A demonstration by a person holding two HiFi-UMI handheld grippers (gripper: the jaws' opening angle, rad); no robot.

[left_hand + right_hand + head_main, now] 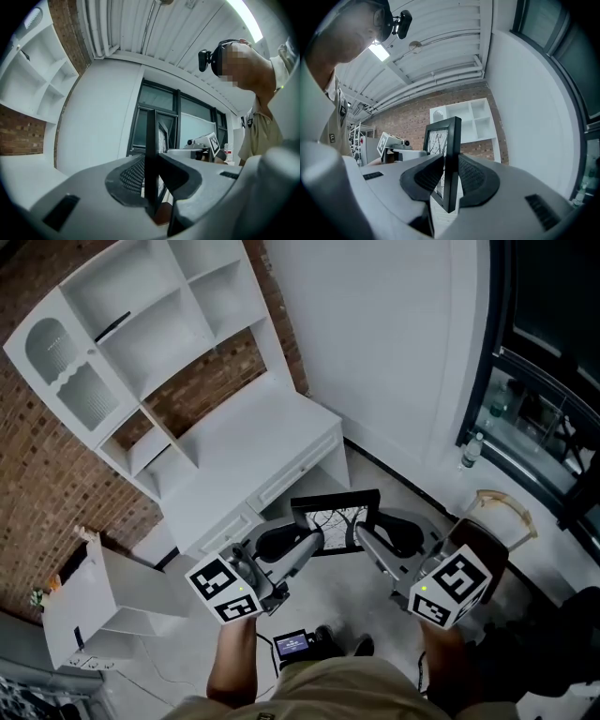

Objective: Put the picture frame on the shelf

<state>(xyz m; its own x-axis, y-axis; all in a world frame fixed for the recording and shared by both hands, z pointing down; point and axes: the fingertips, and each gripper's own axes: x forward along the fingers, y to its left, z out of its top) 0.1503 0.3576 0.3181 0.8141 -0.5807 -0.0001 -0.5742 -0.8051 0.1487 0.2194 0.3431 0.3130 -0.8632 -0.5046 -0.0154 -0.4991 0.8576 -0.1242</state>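
Note:
A black picture frame [336, 519] with a pale print of bare branches is held in the air between both grippers, in front of the white desk. My left gripper [314, 538] is shut on the frame's left edge. In the left gripper view the frame [151, 159] stands edge-on between the dark pads. My right gripper [361, 532] is shut on its right edge. The right gripper view shows the frame [449, 164] pinched between the ribbed pads. The white shelf unit [141, 343] stands against the brick wall at upper left, above the desk top [253, 442].
A white cabinet with an open door [89, 601] stands at lower left. A chair [487, 531] is at the right, near dark windows [553, 381]. A small device with a screen [292, 643] lies on the floor by the person's feet. Far along the shelf unit's left side is an arched door [56, 362].

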